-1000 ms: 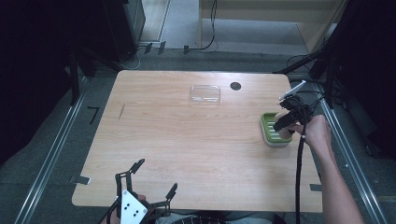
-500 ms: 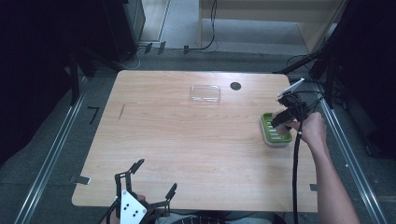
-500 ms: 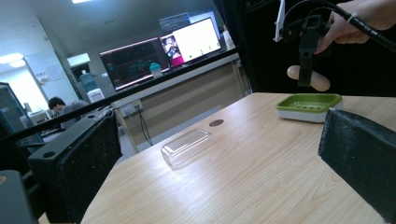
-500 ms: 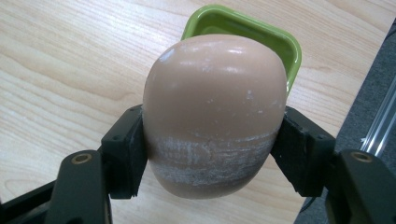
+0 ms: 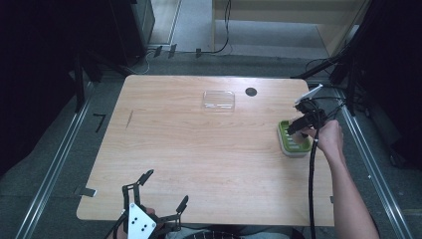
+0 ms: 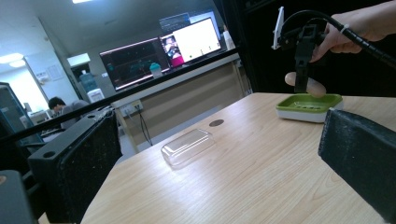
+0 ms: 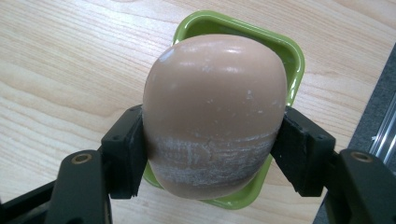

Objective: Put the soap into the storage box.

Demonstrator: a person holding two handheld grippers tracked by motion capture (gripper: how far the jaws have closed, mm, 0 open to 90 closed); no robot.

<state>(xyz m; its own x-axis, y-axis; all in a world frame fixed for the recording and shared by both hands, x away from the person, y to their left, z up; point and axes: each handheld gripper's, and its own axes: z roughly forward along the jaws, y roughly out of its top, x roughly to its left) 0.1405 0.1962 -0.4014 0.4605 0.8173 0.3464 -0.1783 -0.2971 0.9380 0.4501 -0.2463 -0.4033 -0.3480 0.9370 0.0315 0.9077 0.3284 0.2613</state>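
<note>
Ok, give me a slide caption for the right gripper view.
Right tongs gripping a smooth beige oval soap bar above a green soap dish.

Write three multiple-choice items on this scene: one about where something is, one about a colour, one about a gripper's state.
1. Where does the clear plastic lid lie?
A. On the far middle of the table, beside a dark round hole
B. Inside the soap dish
C. Between the left gripper's jaws

2. What colour is the inside of the soap dish?
A. Blue
B. Green
C. Red

3. What is the right gripper doing?
A. Lying open on the table
B. Gripping the lid
C. Clamping a pinkish bar of soap above the dish

Answers:
1 A: the high view shows it flat on the wood, far from dish and grippers.
2 B: its rim shows green around the soap.
3 C: the right gripper view shows both jaws pressed on the bar's sides.
</note>
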